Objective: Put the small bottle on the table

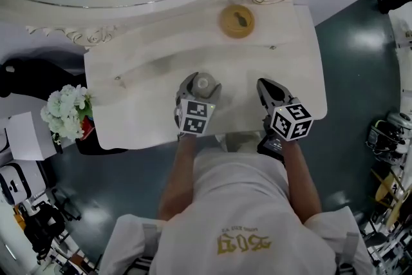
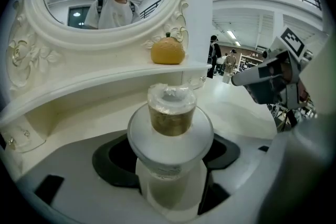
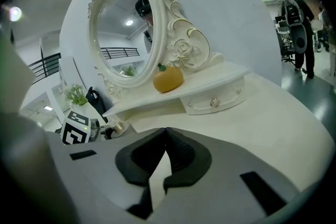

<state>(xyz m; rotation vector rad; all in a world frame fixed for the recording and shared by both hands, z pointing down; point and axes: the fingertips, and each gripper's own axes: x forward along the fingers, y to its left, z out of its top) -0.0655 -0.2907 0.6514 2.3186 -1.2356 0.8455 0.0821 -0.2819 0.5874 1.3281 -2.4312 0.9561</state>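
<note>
head view: at centre frame the left tool point(image 1: 201, 79) grips the small bottle point(image 1: 205, 83) upright between wide-set jaws, over the white worktop point(image 1: 141, 93). just right of it, the right tool point(image 1: 264, 85) has its jaws closed together, empty. an orange fruit point(image 1: 237, 20) sits upper centre.

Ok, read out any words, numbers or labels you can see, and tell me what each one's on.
Gold print on the person's white shirt: upside down and too blurred to read.
Small bottle: faint print below its shoulder, too blurred to read.
Marker cubes: black-and-white square patterns only, no words.
So none of the text here can be read.
</note>
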